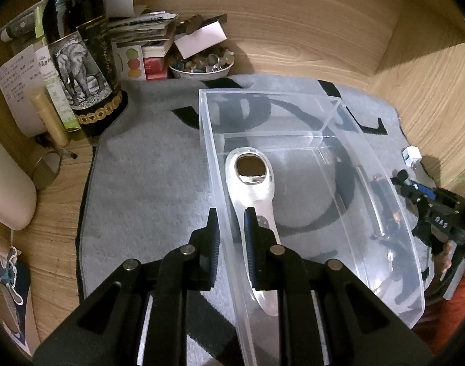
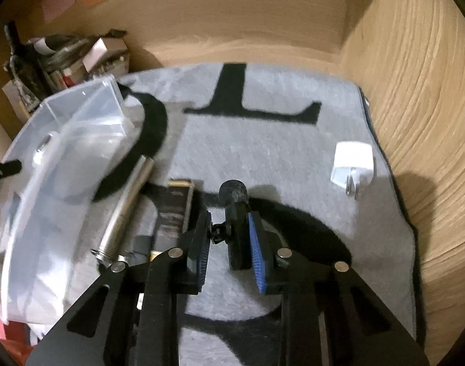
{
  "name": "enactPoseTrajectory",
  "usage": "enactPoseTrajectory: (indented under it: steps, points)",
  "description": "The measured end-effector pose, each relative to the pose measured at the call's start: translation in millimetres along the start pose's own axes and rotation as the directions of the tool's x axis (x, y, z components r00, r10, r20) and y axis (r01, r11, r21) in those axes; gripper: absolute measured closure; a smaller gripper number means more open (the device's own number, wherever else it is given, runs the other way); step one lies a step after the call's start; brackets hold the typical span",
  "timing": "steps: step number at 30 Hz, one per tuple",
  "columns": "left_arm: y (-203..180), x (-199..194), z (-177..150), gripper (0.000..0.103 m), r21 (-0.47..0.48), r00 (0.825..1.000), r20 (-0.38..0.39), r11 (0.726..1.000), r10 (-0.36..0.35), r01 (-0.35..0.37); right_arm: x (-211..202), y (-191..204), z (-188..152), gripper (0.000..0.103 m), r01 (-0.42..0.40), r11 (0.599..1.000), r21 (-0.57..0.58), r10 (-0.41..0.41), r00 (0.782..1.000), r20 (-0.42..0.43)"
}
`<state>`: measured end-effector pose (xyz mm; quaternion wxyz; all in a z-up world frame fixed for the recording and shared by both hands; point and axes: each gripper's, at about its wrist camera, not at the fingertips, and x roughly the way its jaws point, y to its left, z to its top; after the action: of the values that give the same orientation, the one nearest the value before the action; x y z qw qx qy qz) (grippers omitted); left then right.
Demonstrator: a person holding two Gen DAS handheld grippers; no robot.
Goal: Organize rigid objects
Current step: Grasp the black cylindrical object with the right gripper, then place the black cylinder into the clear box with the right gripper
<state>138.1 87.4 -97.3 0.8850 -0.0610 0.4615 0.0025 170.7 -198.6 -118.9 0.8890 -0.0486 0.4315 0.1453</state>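
A clear plastic bin stands on the grey mat. A white handheld device with a dark oval window lies inside it. My left gripper straddles the bin's left wall, one finger outside, one inside, jaws a little apart. My right gripper holds a small black microphone-like object between its blue pads above the mat. A silver tube and a dark flat box lie beside the bin. A white plug adapter lies to the right.
At the back left stand a dark bottle in an elephant tin, papers, small boxes and a bowl of glass beads. Wooden walls close the back and right. A cream cylinder lies at the left.
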Motion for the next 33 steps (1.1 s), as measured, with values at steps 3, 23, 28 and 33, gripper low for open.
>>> enactPoseTrajectory:
  steps: [3, 23, 28, 33]
  points:
    - [-2, 0, 0, 0.090, 0.015, 1.000, 0.006, 1.000, 0.015, -0.015, -11, 7, 9, 0.081, -0.010, 1.000, -0.012, 0.010, 0.999, 0.039]
    - [2, -1, -3, 0.093, -0.004, 1.000, 0.030, 1.000, -0.002, 0.002, -49, 110, 58, 0.081, -0.151, 0.965, -0.216, 0.190, 0.966, 0.175]
    - [3, -2, -5, 0.092, -0.002, 0.999, 0.036, 1.000, -0.009, 0.009, -28, 135, 58, 0.081, -0.175, 0.950, -0.257, 0.208, 0.972, 0.107]
    - [3, -2, -6, 0.092, 0.003, 0.999, 0.036, 1.000, -0.009, 0.008, -10, 151, 58, 0.081, -0.196, 0.940, -0.280, 0.214, 0.976, 0.034]
